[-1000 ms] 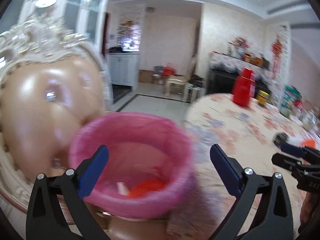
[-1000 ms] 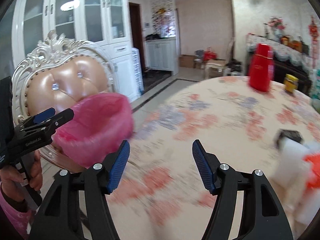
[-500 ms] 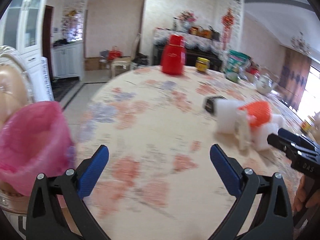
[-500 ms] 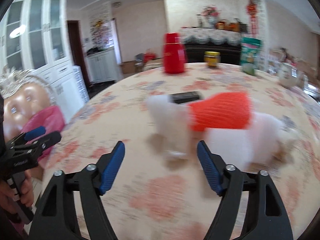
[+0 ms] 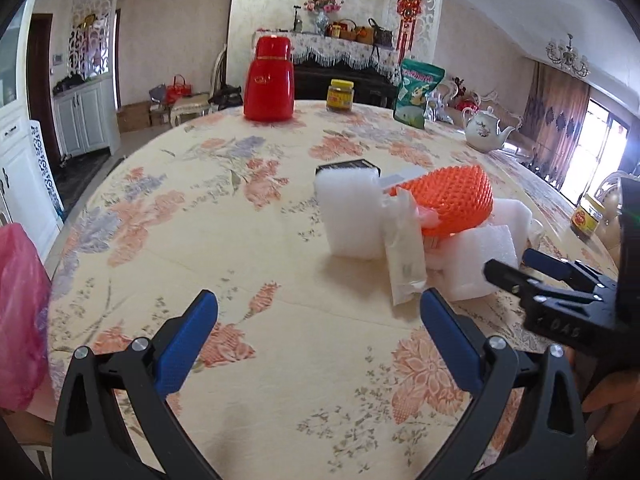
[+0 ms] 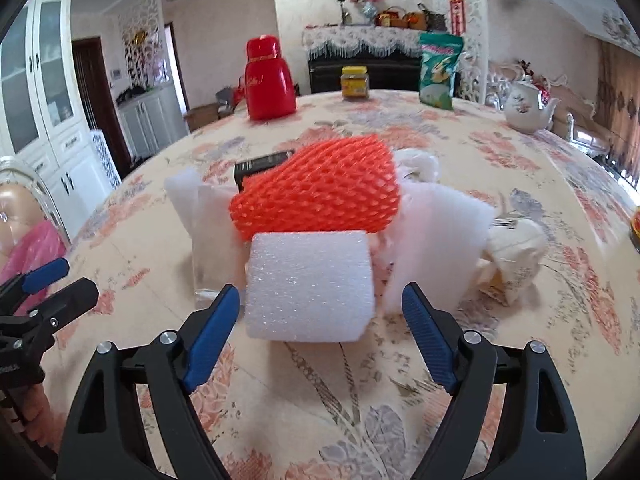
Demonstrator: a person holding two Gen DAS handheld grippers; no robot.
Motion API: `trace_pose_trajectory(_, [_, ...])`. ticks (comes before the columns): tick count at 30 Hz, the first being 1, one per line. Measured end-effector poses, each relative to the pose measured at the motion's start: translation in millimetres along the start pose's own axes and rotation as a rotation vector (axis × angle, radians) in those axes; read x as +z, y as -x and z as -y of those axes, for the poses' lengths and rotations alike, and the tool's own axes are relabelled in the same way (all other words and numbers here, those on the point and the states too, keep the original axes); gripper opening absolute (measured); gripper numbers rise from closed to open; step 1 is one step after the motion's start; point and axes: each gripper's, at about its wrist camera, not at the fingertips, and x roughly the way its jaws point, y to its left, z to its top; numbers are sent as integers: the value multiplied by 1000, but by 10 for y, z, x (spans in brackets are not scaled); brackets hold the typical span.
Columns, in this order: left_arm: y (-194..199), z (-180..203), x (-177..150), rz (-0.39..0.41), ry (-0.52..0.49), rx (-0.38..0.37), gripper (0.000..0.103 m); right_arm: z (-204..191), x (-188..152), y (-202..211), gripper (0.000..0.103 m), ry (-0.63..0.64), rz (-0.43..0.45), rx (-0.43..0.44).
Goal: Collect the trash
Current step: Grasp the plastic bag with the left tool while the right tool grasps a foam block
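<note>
A trash pile lies on the floral table (image 5: 248, 240): white foam blocks (image 5: 352, 216), an orange foam net (image 6: 320, 196) on top, a clear wrapper (image 5: 404, 256) and crumpled paper (image 6: 516, 256). My right gripper (image 6: 320, 304) points down at the nearest foam block (image 6: 310, 288). Its jaws are opening, and the block sits between the fingertips with neither pad pressing on it. My left gripper (image 5: 318, 308) hangs open over bare tablecloth, left of the pile, with nothing between its fingers. A pink-bagged bin (image 5: 20, 312) stands past the table's left edge.
At the table's far side stand a red thermos (image 5: 268, 80), a yellow-lidded jar (image 5: 340, 96), a green bag (image 5: 418, 92) and a white teapot (image 5: 486, 132). A black flat item (image 6: 260, 164) lies behind the pile. Another jar (image 5: 588, 218) sits at the right edge.
Both views swung right, from the pink bin and padded chair to the table. The trash pile came close, and the right jaws spread wider around the near foam block.
</note>
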Motion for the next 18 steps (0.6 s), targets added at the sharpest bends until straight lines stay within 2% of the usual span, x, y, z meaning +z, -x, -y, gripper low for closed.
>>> trace_pose_trajectory(5, [-108,44,1,-28,-14,3,98,51,-34,-105,77,-25,-37,7])
trace_pose_trajectory(6, [-139,68,10,-33,-14,-2,98,60,-51,-87,64,-38,-33,19])
trace_pose_trajectory(9, [-214,142,44,-45,-11,-14,98,140,-62,8,62,-64,9,50])
trace_pose_trajectory(15, [-475,389,153,-64,-4,-39,96,318,-20,245,62,-117,108,44])
trace_pose_trajectory(17, [-572,481,190,-74,-14,-36,84,392,-5,288,62,-140,121,47])
trace_pose_trajectory(18, [-634,527,212,-83,-20,-35,81,429,7,304,62,-148,127,45])
